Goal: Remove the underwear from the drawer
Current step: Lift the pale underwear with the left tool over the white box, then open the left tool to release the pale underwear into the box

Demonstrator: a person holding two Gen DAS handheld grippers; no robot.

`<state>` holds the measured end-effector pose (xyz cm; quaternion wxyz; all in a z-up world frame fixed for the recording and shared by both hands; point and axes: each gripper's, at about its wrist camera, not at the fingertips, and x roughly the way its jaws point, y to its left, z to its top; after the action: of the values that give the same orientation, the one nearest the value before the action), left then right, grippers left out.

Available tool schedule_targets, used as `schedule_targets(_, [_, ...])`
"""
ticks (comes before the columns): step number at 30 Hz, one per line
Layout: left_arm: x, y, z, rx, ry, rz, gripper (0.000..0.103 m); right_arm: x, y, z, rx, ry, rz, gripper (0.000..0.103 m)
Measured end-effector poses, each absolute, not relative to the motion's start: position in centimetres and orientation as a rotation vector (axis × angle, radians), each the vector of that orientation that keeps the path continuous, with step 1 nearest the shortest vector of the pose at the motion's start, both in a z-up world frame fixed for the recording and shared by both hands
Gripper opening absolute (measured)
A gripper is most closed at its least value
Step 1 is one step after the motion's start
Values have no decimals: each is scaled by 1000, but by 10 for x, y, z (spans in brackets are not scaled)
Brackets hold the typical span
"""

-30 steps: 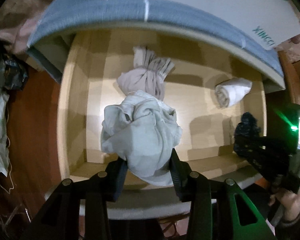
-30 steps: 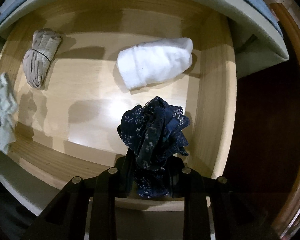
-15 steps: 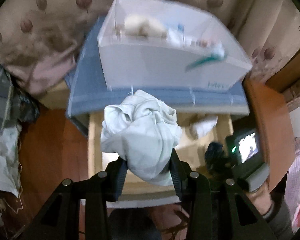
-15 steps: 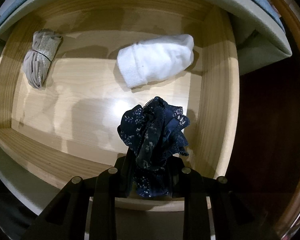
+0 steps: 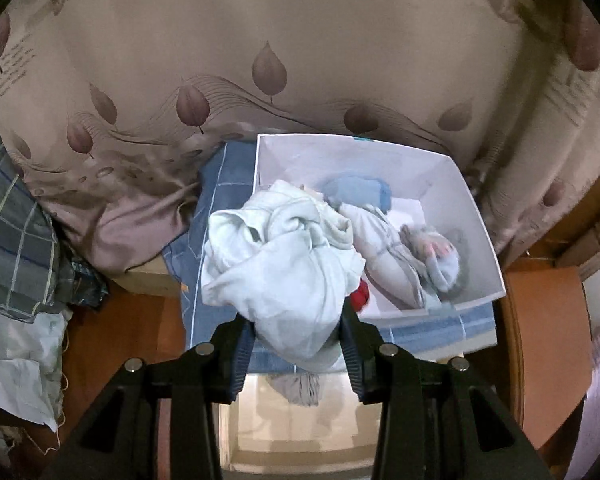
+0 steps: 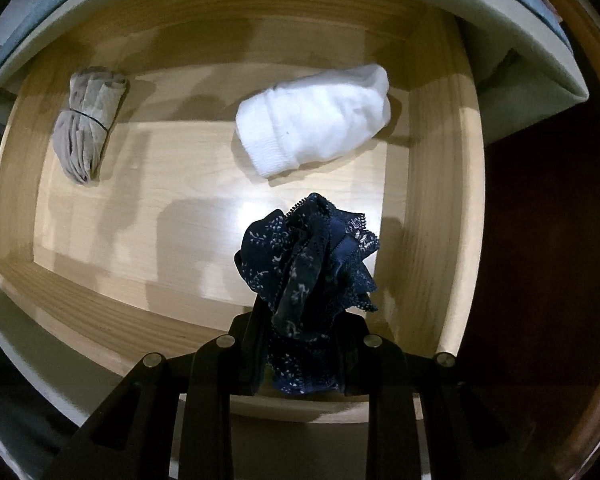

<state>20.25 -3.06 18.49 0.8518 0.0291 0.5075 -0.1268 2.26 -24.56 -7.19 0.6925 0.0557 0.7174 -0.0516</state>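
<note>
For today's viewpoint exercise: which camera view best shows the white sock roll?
The right wrist view. The white sock roll lies in full sight on the drawer floor, unobstructed, beyond the dark underwear in the right gripper. The left wrist view does not show it; pale underwear and a white box fill it.

The right gripper point(image 6: 300, 354) pinched bunched navy lace underwear point(image 6: 306, 276) above the wooden drawer point(image 6: 440, 184), where a white sock roll point(image 6: 314, 120) and beige bundle point(image 6: 88, 124) lay apart.
</note>
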Motion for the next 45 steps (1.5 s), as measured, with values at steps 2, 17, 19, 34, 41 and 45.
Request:
schedule_targets(2, [214,-36,176,70,1073,-257,40,23,-248,-71,130,1601,-111,24])
schedule_targets(17, [266,-75,118,88,1125,-272,40,25,-259,-68,143,1606,-112,24])
schedule_targets(19, [267,-79,111,78,1132,-276,40,25,-261,-68,146,1603,-118,24])
schedule_targets(34, [249,-61,122,78,1140,-301,52,25,-261,-71,123,1612,-139,24])
schedule_targets(41, [218,-56,152,149,1066,-336,58,26,-256,-72,103,1610,-155,24])
schedule_targets(45, [191,-49,160,149,1024,-343,58,26,-252,-72,86,1610,-163,24])
